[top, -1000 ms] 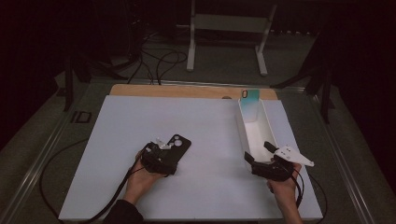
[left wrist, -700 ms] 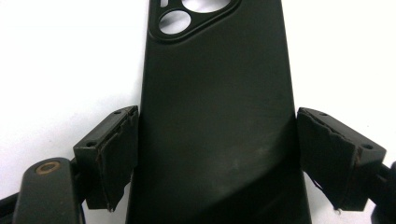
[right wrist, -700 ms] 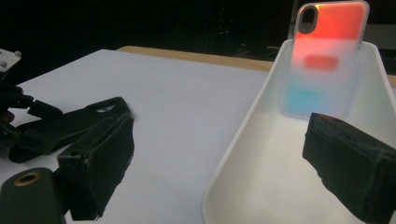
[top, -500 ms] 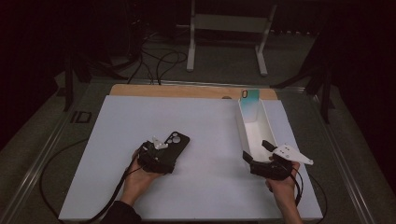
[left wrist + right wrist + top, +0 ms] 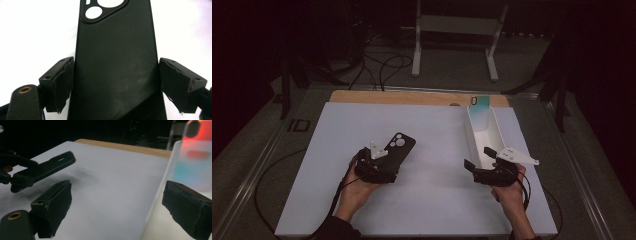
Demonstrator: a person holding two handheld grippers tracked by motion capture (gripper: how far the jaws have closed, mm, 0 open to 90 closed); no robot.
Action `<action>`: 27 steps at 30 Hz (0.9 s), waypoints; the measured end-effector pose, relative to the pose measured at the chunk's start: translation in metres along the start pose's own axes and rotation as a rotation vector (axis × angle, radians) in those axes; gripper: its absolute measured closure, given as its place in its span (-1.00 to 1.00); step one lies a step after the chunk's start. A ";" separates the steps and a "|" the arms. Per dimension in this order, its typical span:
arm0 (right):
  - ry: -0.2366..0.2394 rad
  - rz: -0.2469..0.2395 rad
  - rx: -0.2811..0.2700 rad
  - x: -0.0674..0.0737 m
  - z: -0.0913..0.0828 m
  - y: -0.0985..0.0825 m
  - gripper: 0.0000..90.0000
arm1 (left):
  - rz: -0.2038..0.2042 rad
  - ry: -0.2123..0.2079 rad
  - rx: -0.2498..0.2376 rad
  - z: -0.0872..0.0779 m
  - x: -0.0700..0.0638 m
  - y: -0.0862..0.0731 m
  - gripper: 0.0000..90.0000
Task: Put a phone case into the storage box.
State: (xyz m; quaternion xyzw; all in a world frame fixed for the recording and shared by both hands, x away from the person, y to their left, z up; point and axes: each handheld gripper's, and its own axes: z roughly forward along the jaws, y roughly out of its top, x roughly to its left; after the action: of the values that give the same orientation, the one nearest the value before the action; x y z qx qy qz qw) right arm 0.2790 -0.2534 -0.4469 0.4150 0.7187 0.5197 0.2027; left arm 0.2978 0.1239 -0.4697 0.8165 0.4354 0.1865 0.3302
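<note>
Clamped edgewise in left gripper (image 5: pixel 388 161), black soft phone case (image 5: pixel 113 60) lifted off counter (image 5: pixel 432 200) toward long white box (image 5: pixel 484 135); right gripper (image 5: pixel 120 207) gaping, ready.

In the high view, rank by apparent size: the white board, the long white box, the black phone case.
1. White board
2. Long white open box
3. Black phone case, partly hidden by the left gripper
</note>
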 end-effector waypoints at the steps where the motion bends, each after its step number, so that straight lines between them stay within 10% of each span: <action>1: 0.010 0.006 0.008 0.000 0.001 0.002 -0.81 | 0.001 0.000 -0.014 -0.003 0.000 0.002 -0.63; 27: 0.177 -0.009 0.061 0.026 0.031 0.049 -0.81 | 0.148 -0.051 -0.178 -0.023 -0.018 0.030 -0.63</action>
State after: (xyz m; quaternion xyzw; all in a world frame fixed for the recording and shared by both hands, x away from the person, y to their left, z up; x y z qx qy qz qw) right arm 0.3054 -0.2090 -0.4098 0.3701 0.7512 0.5314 0.1279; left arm 0.2920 0.1054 -0.4330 0.8183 0.3471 0.2276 0.3977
